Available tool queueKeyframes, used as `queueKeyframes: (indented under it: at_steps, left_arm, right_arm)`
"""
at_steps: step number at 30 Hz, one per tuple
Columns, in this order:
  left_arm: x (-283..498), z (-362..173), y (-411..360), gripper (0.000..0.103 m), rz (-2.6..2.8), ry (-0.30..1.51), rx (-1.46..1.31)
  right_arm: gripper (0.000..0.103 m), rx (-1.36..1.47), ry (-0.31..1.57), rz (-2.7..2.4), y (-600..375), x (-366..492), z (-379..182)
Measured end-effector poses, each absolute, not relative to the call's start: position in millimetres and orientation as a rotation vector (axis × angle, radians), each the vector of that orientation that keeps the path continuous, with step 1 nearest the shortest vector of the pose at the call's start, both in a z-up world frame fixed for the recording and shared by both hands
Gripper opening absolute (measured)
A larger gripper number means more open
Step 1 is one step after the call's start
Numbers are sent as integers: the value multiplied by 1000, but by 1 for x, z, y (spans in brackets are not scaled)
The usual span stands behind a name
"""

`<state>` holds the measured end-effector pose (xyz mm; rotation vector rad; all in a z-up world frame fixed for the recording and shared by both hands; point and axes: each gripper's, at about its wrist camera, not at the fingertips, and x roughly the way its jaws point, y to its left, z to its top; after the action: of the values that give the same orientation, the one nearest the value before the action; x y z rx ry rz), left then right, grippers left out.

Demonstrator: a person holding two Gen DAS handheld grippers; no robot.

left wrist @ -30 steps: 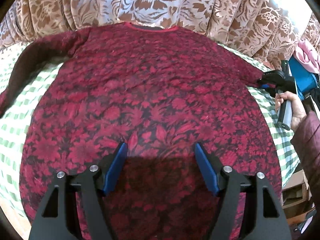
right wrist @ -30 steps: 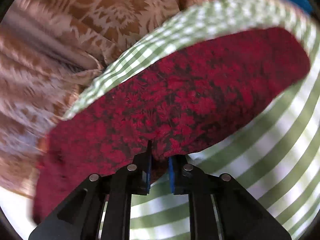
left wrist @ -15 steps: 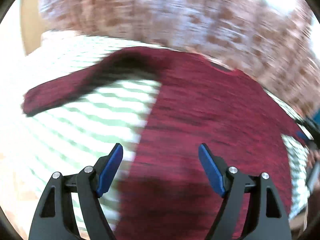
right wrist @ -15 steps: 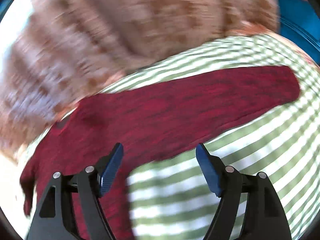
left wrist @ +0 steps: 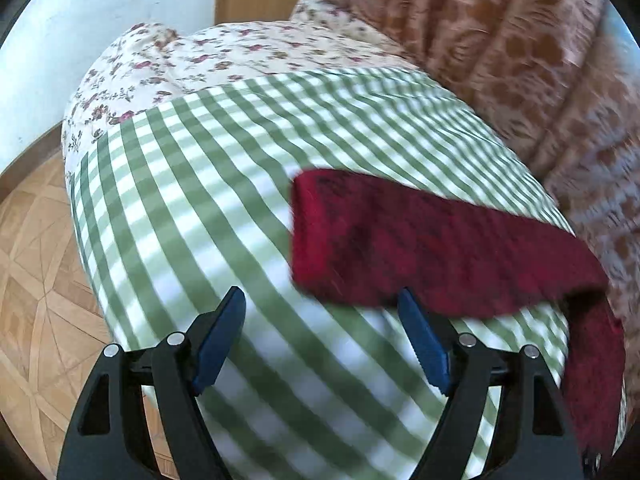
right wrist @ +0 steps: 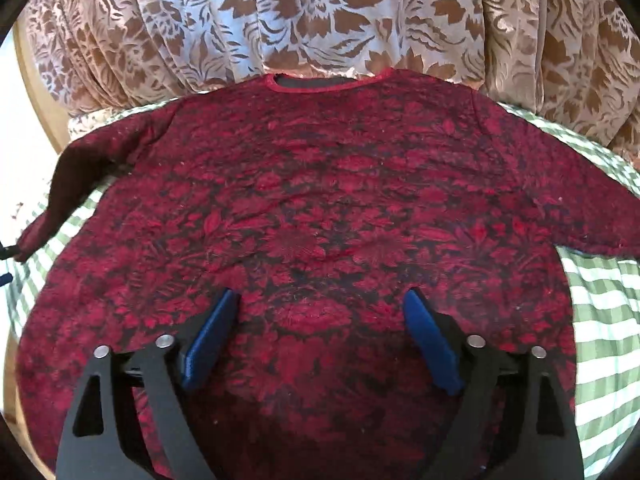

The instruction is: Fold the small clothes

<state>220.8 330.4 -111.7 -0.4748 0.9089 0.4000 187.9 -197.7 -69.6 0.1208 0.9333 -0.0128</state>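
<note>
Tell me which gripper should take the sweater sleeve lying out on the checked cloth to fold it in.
Left. The left gripper, open and empty, hangs beside the red sleeve end. The right gripper, jaws opening with nothing gripped, sits over the sweater body, far from either cuff.

Left side: you've got open green-checked sheet (left wrist: 208, 200) under the left gripper (left wrist: 322, 334), nothing lying on it till the red sleeve (left wrist: 420, 240) just right & far of the tips. Far edge is blocked by the floral pillow (left wrist: 208, 60); curtain (right wrist: 320, 20) walls off the whole far side. Right gripper (right wrist: 320, 334), jaws opening w/ nothing between, hangs over the sweater (right wrist: 312, 200); bare sheet only at right edge.
</note>
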Motion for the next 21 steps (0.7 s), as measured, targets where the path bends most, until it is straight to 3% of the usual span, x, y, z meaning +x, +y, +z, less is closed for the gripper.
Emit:
queueKeyframes:
  at_steps: [2,3,4,6,13,17,21]
  left_arm:
    - [236,-117,333,62,391,900,-455]
    - [244,-118,331,36,381,905,-431]
    - [254,-120,330,25,366,918,-412]
    - [269,-113,330,12,380,910,-365]
    - [341,-57,351,10,547,771,-222]
    - [378,-72,347,10,619,827,-132]
    - [384,-90,347,28,649,885,-150]
  right_arm:
    - [88,155,936,-1,-204,189,-72]
    - [89,161,936,1,-205,190,-72]
    - [89,157,934,0,-204,191,-73]
    - [90,145,933,-5,-201,192,-75]
    - [92,119,931,-22,-194,193,-78]
    - [93,116,929,-26,-195,195,-79]
    - [94,114,929,-32,-194,197,-81]
